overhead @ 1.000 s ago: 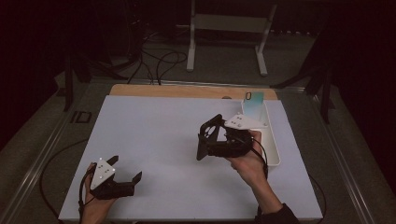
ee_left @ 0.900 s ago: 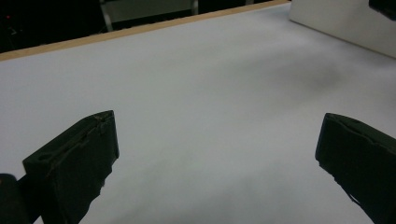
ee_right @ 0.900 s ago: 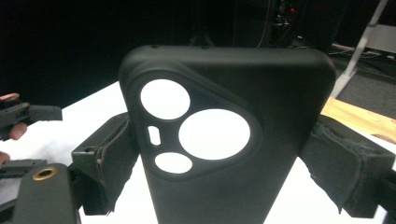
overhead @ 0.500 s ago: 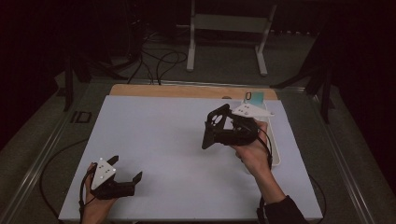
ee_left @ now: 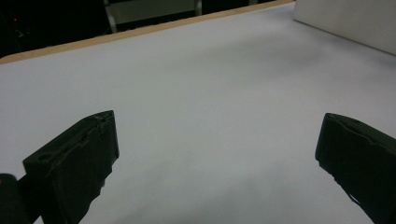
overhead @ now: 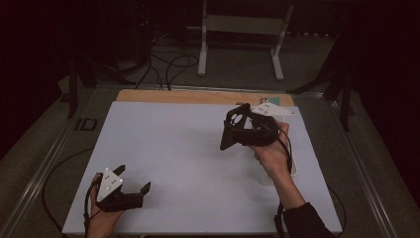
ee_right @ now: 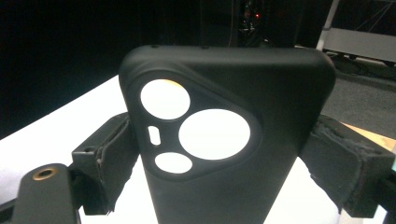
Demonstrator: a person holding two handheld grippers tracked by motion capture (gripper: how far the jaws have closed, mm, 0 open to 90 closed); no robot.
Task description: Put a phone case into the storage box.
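One black phone case (ee_right: 224,140) is pinched in the right tool (overhead: 247,131), now raised farther above the bench (overhead: 188,148). The left tool (overhead: 121,191) is kept spread and empty, low at the near edge.

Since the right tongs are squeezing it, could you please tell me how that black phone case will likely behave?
The matte black phone case with camera cut-outs is probably light: an empty shell, table showing through its holes. It likely flexes under squeeze. Its matte finish suggests decent grip.

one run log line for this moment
right gripper: shut on black rubbery phone case, lifted over white table | left gripper: open, empty, low near table's front edge
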